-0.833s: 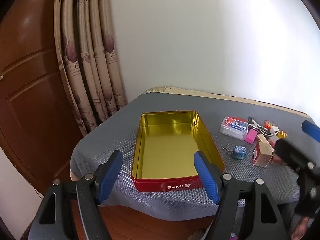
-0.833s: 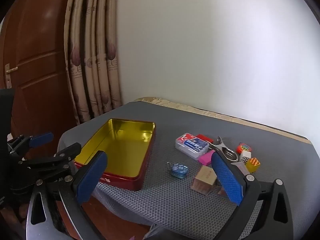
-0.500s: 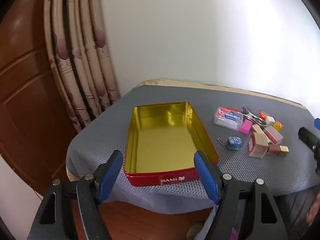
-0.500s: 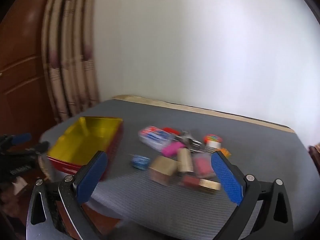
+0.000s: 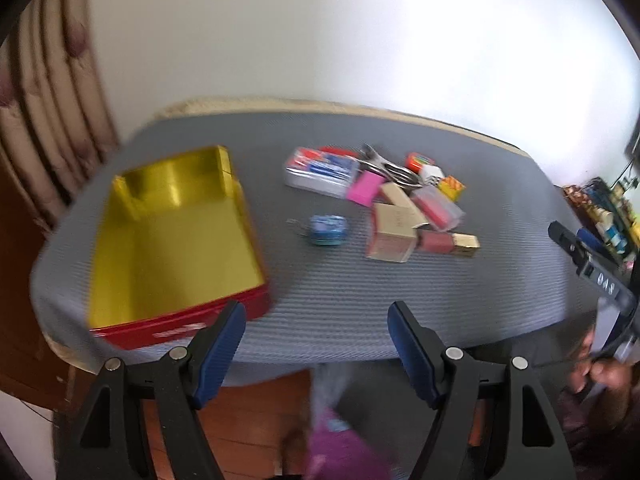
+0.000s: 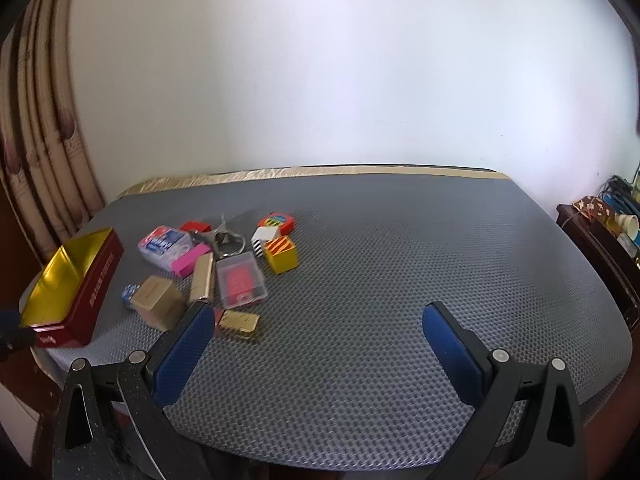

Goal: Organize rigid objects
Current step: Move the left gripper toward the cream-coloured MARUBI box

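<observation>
Two grippers hang before me at the near table edge, both spread wide and holding nothing: my left gripper (image 5: 316, 346) and my right gripper (image 6: 320, 354). My red rectangular tin with gold lining (image 6: 76, 280) sits at the grey mat's (image 6: 400, 280) left, the cluster of small boxes and blocks (image 6: 224, 264) just beside it.

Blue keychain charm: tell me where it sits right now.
In the left wrist view the blue keychain charm lies on the grey mat, between the open red tin and the tan box.
</observation>
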Motion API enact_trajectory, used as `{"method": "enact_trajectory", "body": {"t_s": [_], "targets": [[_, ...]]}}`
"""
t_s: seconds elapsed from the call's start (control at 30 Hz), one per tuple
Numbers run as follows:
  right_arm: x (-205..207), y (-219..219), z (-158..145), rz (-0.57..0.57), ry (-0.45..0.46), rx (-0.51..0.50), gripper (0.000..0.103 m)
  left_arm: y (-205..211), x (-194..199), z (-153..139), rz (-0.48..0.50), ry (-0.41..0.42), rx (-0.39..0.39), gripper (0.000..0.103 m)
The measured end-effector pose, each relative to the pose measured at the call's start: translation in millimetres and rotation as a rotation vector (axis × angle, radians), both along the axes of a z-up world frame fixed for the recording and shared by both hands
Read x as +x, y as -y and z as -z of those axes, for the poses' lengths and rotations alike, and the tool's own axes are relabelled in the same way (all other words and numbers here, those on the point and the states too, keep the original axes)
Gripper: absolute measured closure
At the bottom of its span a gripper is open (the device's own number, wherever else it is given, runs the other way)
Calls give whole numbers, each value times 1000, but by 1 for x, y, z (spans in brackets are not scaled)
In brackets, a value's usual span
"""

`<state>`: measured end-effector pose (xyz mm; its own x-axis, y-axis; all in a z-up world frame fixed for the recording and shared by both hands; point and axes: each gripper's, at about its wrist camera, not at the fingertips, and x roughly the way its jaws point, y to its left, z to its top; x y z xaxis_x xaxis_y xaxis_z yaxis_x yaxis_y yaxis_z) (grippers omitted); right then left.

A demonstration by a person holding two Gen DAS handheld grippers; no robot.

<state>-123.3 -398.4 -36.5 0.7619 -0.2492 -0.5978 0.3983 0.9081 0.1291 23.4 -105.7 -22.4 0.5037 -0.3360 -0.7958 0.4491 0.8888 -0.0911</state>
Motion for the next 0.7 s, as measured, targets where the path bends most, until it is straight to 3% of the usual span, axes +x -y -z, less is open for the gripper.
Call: {"method": "enact_trajectory", "body": {"t_s": [0.17, 0.47, 0.57, 0.7], "targets": [[-3, -5, 3, -2, -16, 9, 0, 44, 39, 6, 39, -147, -69, 28], [5, 11, 23, -15, -39, 78, 0, 100, 83, 18, 104, -201, 10, 28], [9, 13, 30, -20, -59, 108, 0, 108, 92, 27, 108, -195, 69, 28], [13, 15, 40, -23, -81, 131, 0, 116, 105, 40, 123, -229, 79, 28]]}}
